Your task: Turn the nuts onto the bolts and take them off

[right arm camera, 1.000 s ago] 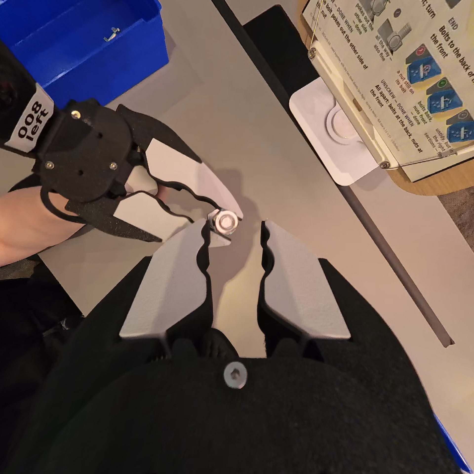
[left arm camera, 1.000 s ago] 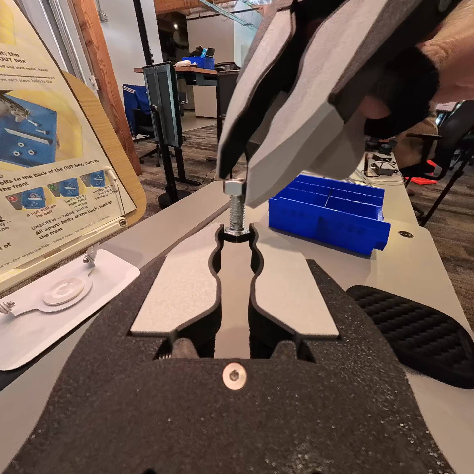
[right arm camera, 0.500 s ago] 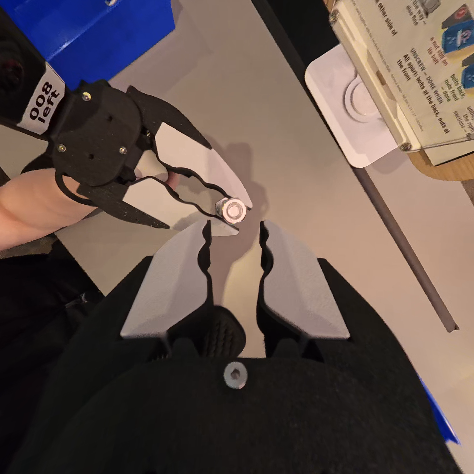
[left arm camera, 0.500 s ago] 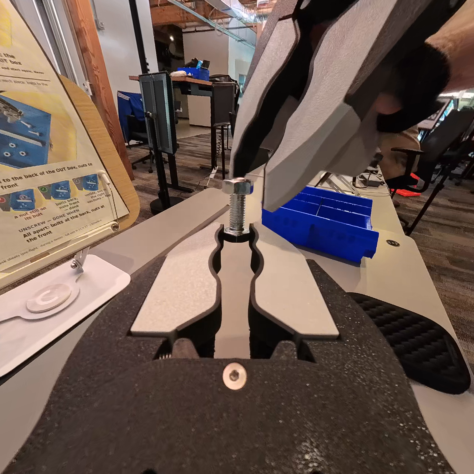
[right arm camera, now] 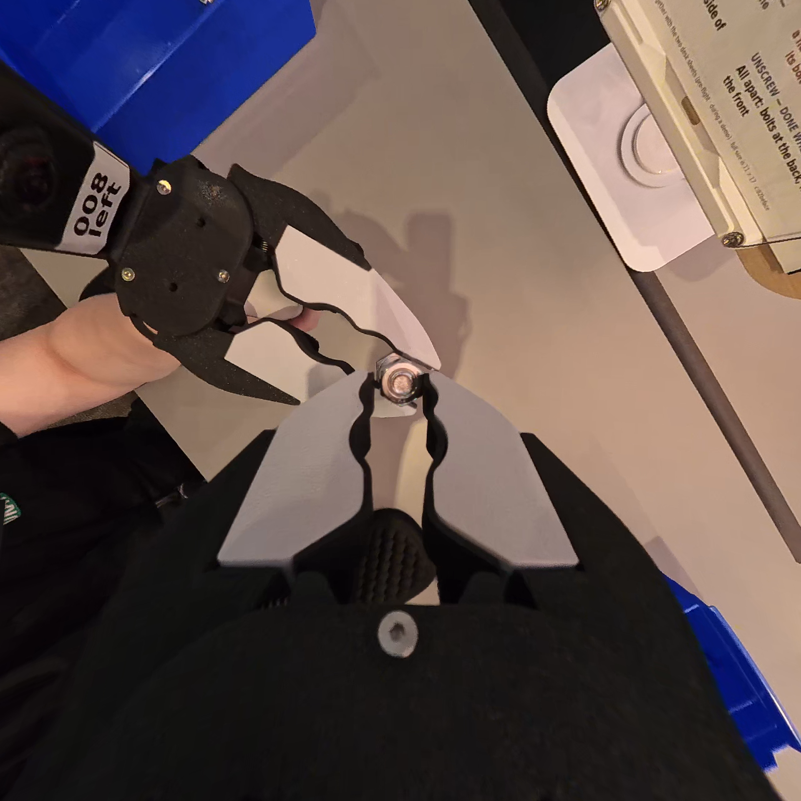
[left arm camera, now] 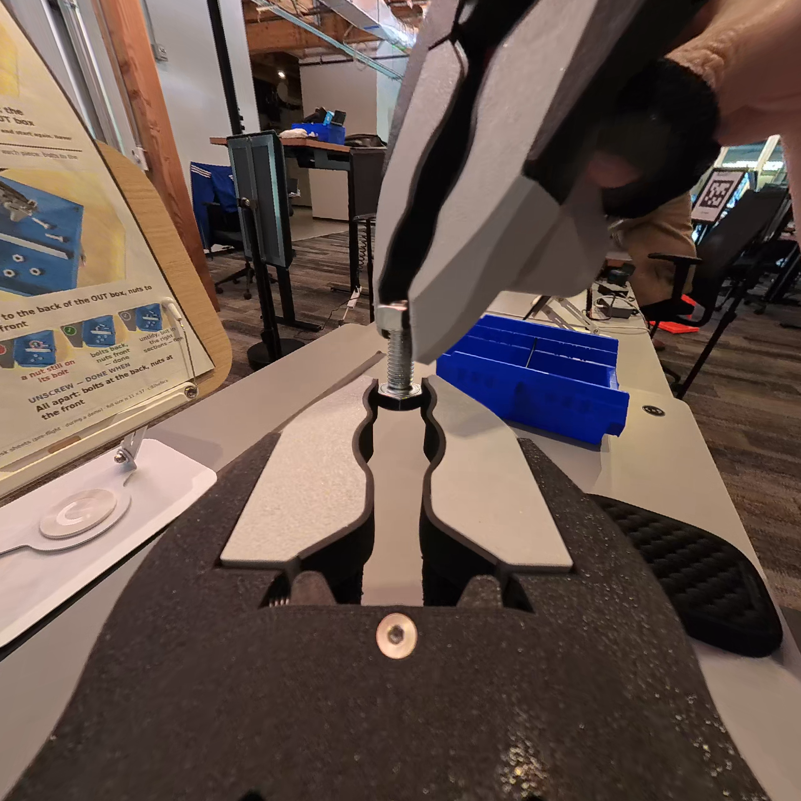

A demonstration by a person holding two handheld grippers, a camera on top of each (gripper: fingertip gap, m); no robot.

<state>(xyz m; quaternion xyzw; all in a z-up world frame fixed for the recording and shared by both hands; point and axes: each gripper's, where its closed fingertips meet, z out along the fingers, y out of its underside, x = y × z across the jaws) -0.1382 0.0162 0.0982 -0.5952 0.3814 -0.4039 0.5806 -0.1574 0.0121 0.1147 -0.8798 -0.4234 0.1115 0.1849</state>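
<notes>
A silver bolt (left arm camera: 398,364) stands upright with its thread pointing up. My left gripper (left arm camera: 398,401) is shut on the bolt's head at its fingertips. A silver hex nut (left arm camera: 390,318) sits at the top of the thread. My right gripper (left arm camera: 401,310) comes down from above and is shut on the nut. In the right wrist view the nut (right arm camera: 401,383) sits between my right gripper's (right arm camera: 399,381) tips. The left gripper (right arm camera: 392,366) reaches in from the left below it, and the bolt's head is hidden.
A blue compartment bin (left arm camera: 533,372) stands on the grey table (left arm camera: 650,455) behind the bolt. An instruction sheet on a wooden stand (left arm camera: 86,303) with a white base (left arm camera: 130,498) is at the left. A black textured pad (left arm camera: 693,576) lies at the right. Only a small space, under 4 cm, lies between the two pairs of fingers.
My right gripper was open just above the nut; it has come down and closed on the nut. My left gripper still holds the bolt upright.
</notes>
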